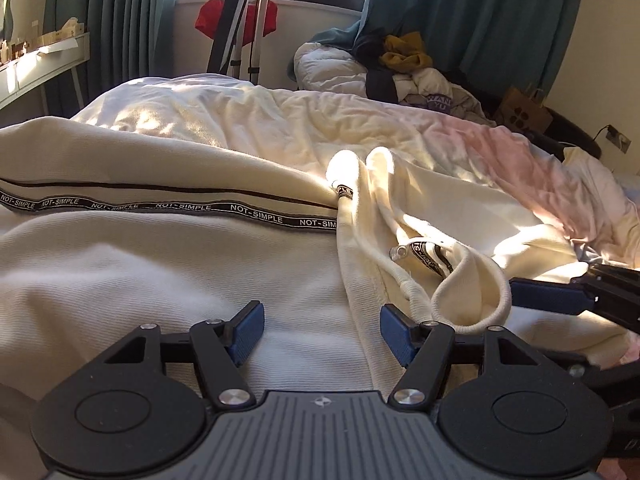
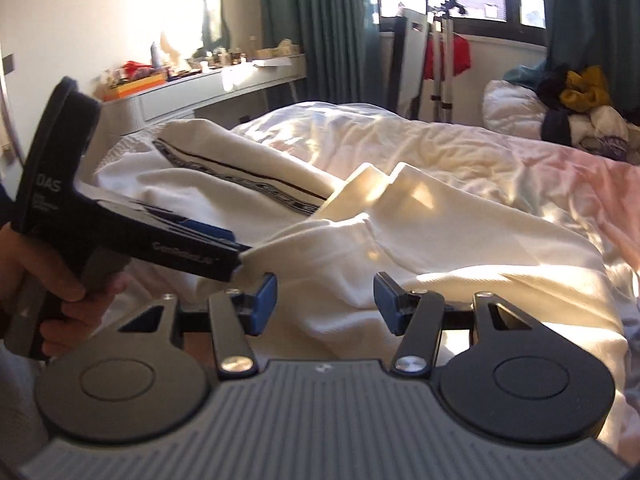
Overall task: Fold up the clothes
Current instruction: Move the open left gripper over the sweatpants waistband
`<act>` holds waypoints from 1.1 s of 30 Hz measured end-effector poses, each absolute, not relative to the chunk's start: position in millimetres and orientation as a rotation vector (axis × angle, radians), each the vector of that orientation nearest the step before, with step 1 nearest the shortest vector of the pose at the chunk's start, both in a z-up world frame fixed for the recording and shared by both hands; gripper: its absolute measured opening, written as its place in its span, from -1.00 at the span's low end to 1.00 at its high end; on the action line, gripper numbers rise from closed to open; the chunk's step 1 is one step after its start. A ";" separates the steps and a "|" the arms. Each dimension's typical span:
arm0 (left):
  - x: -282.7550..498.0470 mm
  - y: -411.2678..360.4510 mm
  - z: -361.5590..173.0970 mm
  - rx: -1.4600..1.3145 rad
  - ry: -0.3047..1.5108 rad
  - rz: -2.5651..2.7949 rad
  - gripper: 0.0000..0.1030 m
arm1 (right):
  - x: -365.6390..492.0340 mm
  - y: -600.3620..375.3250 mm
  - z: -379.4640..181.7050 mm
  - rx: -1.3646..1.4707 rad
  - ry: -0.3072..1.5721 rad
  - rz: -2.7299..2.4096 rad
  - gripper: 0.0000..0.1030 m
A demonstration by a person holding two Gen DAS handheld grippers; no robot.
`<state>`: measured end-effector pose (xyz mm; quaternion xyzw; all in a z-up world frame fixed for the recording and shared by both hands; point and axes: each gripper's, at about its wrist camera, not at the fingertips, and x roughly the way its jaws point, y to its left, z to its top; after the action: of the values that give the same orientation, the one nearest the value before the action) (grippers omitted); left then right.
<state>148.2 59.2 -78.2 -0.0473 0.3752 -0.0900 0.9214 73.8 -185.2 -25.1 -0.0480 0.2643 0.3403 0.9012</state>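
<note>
A cream garment (image 1: 160, 272) with a black "NOT-SIMPLE" tape band (image 1: 180, 208) lies spread on the bed. Its drawstring opening (image 1: 460, 280) lies crumpled to the right. My left gripper (image 1: 322, 332) hovers open just over the cloth, its right pad beside a folded hem, with nothing pinched. My right gripper (image 1: 552, 298) comes in from the right edge, near the drawstring loop. In the right wrist view, my right gripper (image 2: 326, 304) stands open above the garment (image 2: 440, 248). A hand (image 2: 60, 280) holds the left gripper (image 2: 224, 248), whose tip is at a cloth edge.
The rumpled white and pink sheet (image 1: 300, 120) covers the bed beyond the garment. A pile of clothes (image 1: 404, 60) sits at the back right, with a paper bag (image 1: 524, 110) beside it. A metal stand with red cloth (image 1: 240, 20) stands by the window. A cluttered desk (image 2: 208, 88) lines the left wall.
</note>
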 end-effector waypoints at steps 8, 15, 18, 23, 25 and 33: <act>151.3 66.0 -75.2 -0.176 0.774 -0.187 0.31 | 75.2 -169.4 -36.4 -0.150 0.561 0.737 -0.01; 151.0 72.1 -73.7 -0.230 0.767 -0.189 0.32 | 71.1 -177.6 -27.6 -0.052 0.523 0.640 -0.50; 151.0 74.4 -71.9 -0.251 0.763 -0.185 0.32 | 62.8 -179.7 -18.8 -0.038 0.480 0.624 -0.61; 147.6 83.6 -66.6 -0.303 0.738 -0.167 0.34 | 43.1 -177.9 1.0 -0.085 0.430 0.641 -0.64; 146.9 90.3 -63.7 -0.342 0.723 -0.147 0.35 | 41.4 -173.7 -1.6 -0.107 0.464 0.660 -0.64; 119.0 133.8 -42.9 -0.448 0.654 -0.003 0.35 | 66.6 -160.0 -41.8 -0.120 0.599 0.632 -0.56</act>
<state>119.0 133.8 -42.9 -0.2183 0.3184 -0.0014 0.9225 66.6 -160.0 -41.8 -0.0582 0.2899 0.3059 0.9050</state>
